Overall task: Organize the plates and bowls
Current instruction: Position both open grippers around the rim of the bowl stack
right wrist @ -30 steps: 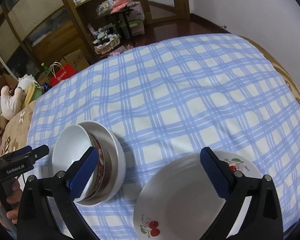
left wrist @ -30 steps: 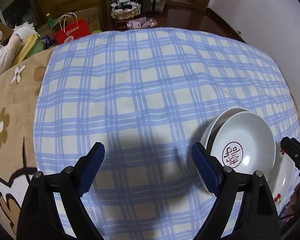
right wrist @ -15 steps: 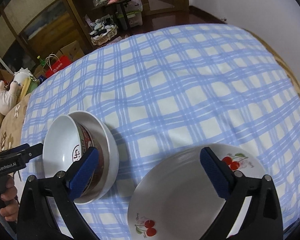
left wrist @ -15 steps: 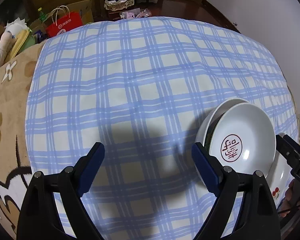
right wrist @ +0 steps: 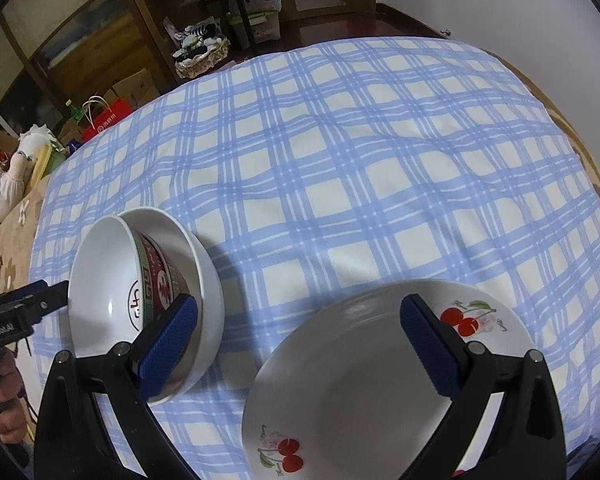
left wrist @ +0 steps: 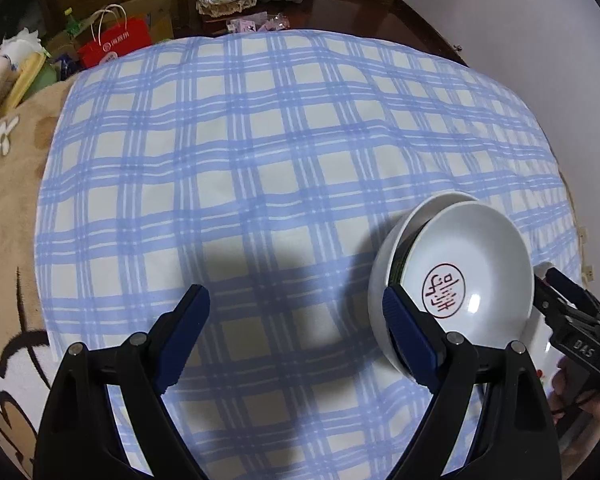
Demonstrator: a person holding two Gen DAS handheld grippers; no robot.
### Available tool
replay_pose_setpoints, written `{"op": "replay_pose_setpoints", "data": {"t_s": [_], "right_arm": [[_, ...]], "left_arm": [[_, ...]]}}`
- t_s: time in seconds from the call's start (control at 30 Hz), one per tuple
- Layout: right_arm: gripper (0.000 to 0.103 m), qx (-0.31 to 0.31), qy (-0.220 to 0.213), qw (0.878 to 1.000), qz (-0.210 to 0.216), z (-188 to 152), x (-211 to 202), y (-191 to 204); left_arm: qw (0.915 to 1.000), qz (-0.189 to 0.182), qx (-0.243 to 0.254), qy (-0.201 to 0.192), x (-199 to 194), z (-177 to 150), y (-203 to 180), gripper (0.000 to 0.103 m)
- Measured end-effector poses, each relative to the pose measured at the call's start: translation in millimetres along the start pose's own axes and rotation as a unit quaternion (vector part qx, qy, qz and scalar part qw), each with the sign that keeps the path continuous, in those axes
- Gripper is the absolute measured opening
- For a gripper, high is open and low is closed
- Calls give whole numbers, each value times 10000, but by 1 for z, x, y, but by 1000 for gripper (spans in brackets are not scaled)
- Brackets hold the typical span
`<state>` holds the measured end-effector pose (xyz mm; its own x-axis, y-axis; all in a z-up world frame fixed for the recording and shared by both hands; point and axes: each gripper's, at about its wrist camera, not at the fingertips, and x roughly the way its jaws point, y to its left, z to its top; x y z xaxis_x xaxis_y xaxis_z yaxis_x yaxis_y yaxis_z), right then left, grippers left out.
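My right hand-held gripper (right wrist: 299,340) gapes wide over the cherry plate (right wrist: 352,380); stacked bowls (right wrist: 140,300) sit left of it, beside my wide-open left hand-held gripper (left wrist: 296,334).

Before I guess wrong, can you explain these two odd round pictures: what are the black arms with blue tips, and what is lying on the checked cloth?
They are not robot arms. A person holds a two-finger gripper in each hand, and each carries a wide-angle camera looking along its fingers. One picture comes from the left gripper, the other from the right gripper. Both are open and hold nothing. On the blue-and-white checked cloth lies a tilted white bowl with a red seal mark, nested in a larger plain white bowl. Beside them lies a white plate with cherry prints. Each view also catches the other gripper at its edge.
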<state>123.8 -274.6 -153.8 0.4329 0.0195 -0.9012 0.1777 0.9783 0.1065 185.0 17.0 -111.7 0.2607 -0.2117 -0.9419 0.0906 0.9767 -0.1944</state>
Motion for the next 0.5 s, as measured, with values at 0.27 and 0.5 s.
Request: {"op": "replay_pose_setpoints", "data": {"t_s": [0.27, 0.5], "right_arm": [[103, -148, 25, 9998, -108, -1, 2, 6], [103, -222, 99, 9995, -221, -1, 6, 8]], "left_arm": [[9999, 65, 94, -22, 0, 1, -5, 87], [9999, 28, 124, -40, 1, 0, -5, 87]]}}
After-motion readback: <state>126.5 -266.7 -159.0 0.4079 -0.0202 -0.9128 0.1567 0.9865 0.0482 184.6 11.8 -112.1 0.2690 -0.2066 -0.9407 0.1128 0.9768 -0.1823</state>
